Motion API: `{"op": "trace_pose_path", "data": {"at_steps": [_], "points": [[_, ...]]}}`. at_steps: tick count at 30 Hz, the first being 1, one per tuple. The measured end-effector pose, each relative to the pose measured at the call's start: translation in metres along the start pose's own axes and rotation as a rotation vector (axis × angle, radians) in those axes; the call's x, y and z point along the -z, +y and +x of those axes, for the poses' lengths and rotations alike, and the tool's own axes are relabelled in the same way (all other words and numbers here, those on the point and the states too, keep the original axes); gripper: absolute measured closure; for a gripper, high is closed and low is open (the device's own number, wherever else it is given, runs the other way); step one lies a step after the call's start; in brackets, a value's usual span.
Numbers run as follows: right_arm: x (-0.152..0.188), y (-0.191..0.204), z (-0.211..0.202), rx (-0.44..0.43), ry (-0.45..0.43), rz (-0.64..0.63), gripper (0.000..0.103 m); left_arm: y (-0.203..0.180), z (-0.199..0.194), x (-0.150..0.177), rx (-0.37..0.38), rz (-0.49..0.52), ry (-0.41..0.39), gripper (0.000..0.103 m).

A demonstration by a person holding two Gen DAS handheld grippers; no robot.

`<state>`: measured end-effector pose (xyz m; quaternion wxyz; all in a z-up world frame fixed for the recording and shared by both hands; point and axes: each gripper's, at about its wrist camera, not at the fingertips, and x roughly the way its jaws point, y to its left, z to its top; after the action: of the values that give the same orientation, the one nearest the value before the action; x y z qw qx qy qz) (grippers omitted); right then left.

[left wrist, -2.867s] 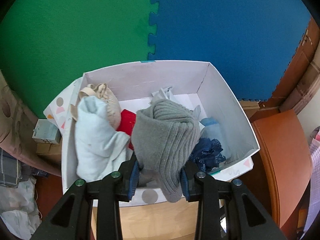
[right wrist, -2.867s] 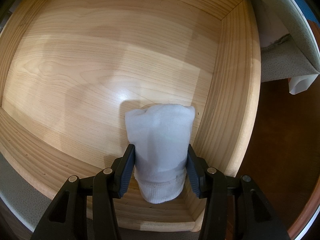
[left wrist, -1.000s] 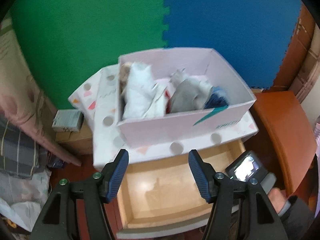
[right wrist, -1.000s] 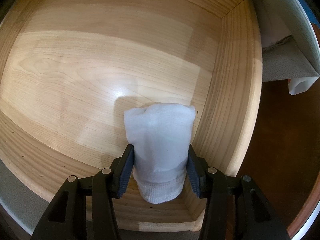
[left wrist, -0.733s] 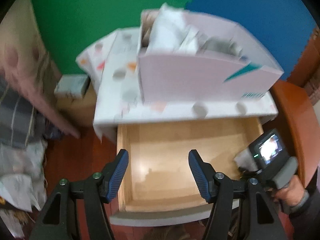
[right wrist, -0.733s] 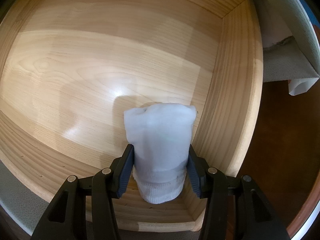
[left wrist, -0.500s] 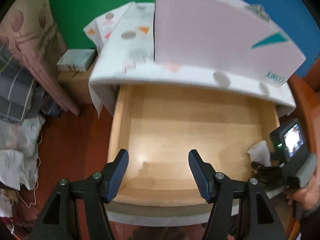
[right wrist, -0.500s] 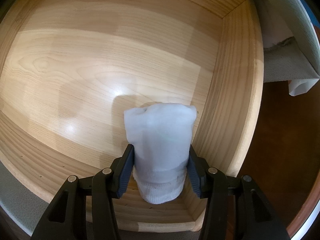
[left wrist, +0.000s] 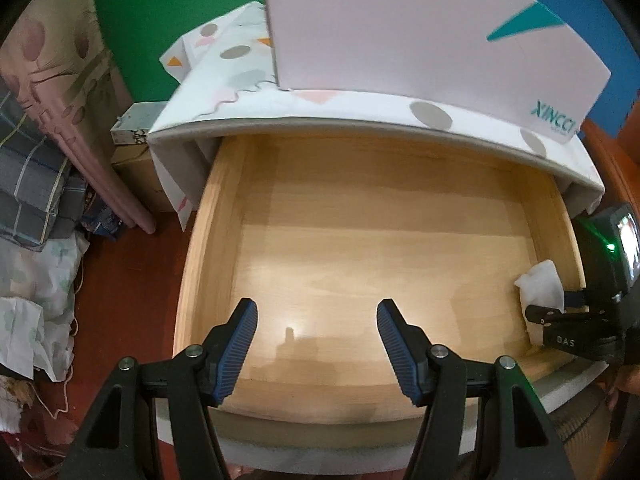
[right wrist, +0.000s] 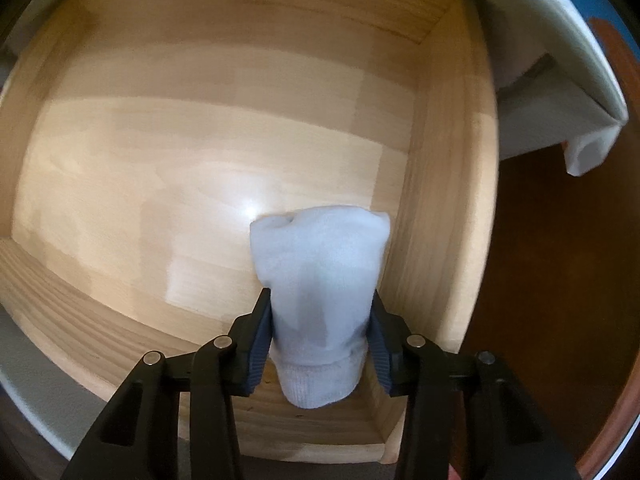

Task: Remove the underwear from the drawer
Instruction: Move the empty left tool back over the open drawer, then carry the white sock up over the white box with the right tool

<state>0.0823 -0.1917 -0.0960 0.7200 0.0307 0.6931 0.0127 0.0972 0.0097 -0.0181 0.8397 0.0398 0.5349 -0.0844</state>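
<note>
One white garment [right wrist: 320,280] in drawer's [left wrist: 224,208] near right corner, right gripper [right wrist: 320,332] closing around it; left gripper [left wrist: 316,344] wide, empty.

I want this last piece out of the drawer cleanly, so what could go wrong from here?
The right gripper is closing on the white garment close beside the drawer's side wall, so lifting could snag a finger there. The soft roll might also slip or unfold. The open left gripper hangs over the same drawer and could crowd the lift.
</note>
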Motion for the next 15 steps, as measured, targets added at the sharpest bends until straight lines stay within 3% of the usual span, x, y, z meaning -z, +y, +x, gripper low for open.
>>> {"op": "trace_pose_path", "data": {"at_steps": [4,10,15], "points": [[0.005,-0.006,-0.015,-0.029,-0.076,0.021,0.063,0.009,0.005,0.000,0.042,-0.043,0.024,0.039],[0.016,-0.013,-0.041,-0.096,-0.170,0.051,0.063,0.011,0.000,0.002,0.048,-0.056,-0.008,0.039],[0.023,-0.022,-0.095,-0.174,-0.278,0.044,0.063,0.010,-0.001,0.003,0.044,-0.048,-0.012,0.039]]}}
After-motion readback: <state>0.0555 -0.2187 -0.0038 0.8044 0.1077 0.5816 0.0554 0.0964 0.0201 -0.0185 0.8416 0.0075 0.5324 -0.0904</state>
